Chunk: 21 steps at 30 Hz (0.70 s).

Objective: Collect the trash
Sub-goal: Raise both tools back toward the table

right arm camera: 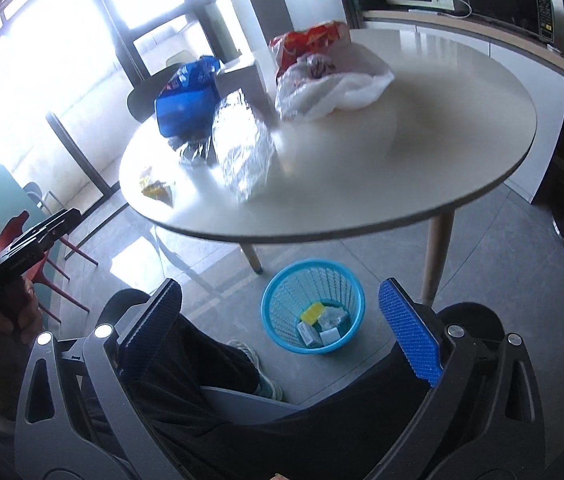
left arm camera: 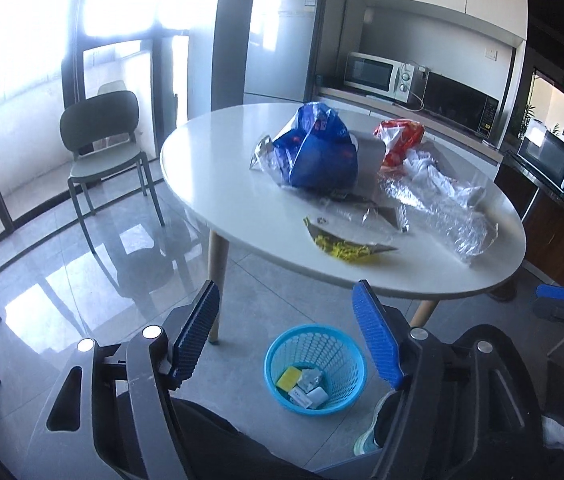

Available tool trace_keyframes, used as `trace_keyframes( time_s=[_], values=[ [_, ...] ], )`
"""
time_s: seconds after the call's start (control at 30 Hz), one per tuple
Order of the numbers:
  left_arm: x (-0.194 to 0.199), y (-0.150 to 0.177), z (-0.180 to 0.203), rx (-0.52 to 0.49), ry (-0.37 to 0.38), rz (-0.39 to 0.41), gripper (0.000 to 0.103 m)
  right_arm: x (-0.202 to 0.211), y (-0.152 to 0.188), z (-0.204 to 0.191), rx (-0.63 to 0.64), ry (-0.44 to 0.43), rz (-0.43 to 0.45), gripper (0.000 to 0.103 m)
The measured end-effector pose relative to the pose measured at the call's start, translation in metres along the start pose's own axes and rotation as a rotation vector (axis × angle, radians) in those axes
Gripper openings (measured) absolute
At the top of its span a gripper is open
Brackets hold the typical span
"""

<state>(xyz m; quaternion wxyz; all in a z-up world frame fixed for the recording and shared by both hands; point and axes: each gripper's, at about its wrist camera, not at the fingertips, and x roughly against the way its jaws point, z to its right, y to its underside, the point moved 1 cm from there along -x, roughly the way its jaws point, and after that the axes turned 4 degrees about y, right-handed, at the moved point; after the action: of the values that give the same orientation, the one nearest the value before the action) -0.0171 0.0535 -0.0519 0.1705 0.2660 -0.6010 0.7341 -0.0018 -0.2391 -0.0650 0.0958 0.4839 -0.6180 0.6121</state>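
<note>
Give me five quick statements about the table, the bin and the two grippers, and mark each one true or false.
1. The blue basket stands on the floor beside the table. True.
2. The basket is empty. False: a yellow item and a few small boxes and wrappers lie in its bottom.
3. The left gripper holds a wrapper. False: its jaws stand apart with nothing between them.
4. A blue bag and a red bag lie on the table. True.
5. The right gripper is open and empty. True.
</note>
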Motion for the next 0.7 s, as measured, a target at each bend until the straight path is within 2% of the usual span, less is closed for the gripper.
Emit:
trace_keyframes(
  time_s=[0.3, 0.7],
  values=[
    [-0.005, -0.05, 0.008, -0.026, 0.009, 0.068, 0.07, 0.005, -0.052, 0.015, -0.007, 0.041, 0.083, 0.094],
    [-0.053, -0.074, 0.008, -0.046, 0.022, 0.032, 0.07, -0.033, -0.107, 0.034, -0.023, 0.067, 0.091, 0.094]
  ],
)
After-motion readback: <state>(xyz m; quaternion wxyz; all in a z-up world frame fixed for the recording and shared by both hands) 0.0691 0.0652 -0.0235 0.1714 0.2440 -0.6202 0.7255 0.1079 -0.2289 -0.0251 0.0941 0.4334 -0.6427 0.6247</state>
